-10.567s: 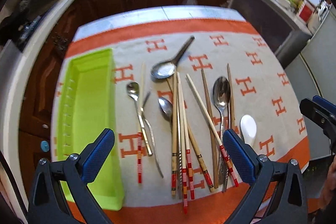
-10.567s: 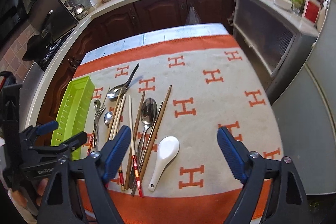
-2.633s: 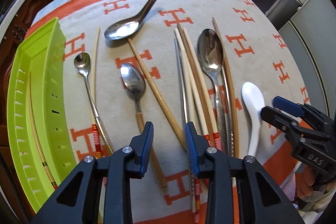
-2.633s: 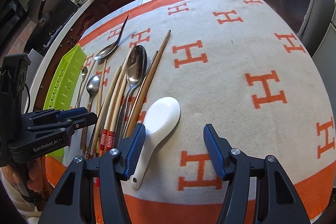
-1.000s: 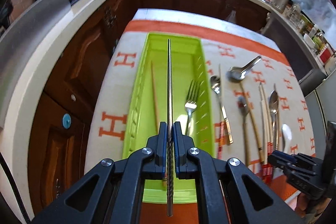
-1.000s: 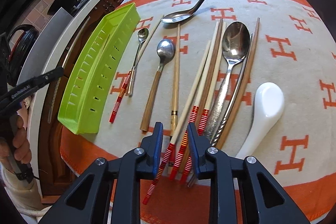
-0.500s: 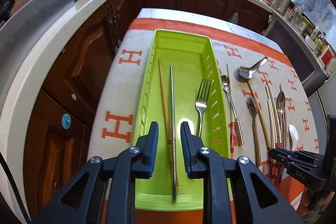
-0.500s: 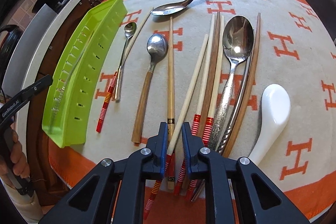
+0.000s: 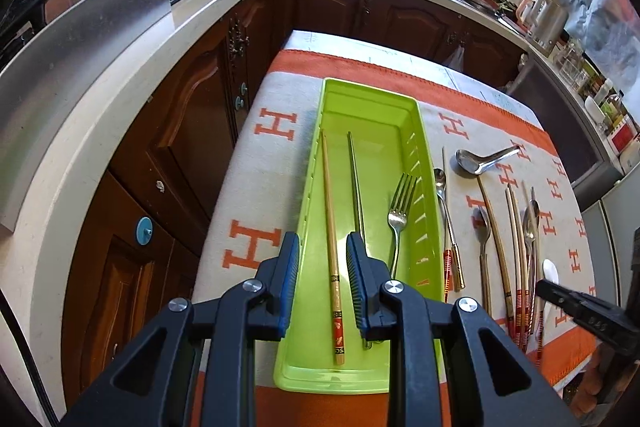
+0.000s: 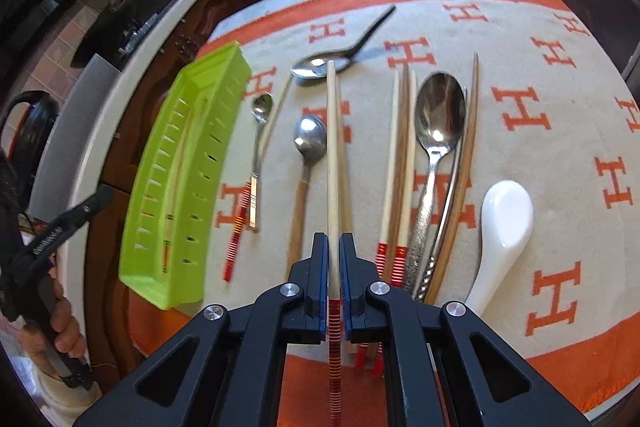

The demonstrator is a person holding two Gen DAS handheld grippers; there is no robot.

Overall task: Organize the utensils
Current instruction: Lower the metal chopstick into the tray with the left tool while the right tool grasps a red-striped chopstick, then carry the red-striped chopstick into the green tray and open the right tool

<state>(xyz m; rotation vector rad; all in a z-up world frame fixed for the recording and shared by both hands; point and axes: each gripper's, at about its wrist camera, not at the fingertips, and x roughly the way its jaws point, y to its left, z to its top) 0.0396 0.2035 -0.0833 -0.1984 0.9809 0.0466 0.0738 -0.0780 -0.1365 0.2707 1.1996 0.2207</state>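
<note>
Two grippers work here. The right gripper [image 10: 331, 267] has just closed its jaws on a pale chopstick with red stripes [image 10: 331, 163], lifted above the cloth, to the right of the green tray [image 9: 425, 163]. The left gripper [image 9: 322, 283] hangs over the tray's near end, jaws slightly apart and empty. Inside the tray lie a wooden chopstick [image 9: 329, 235], a metal chopstick [image 9: 355, 179] and a fork [image 9: 400, 215]. Most work remains, I think: spoons, several chopsticks and the white ceramic spoon [image 10: 505, 223] lie on the cloth right of the tray. The metal chopstick's near end is hidden behind the left gripper.
</note>
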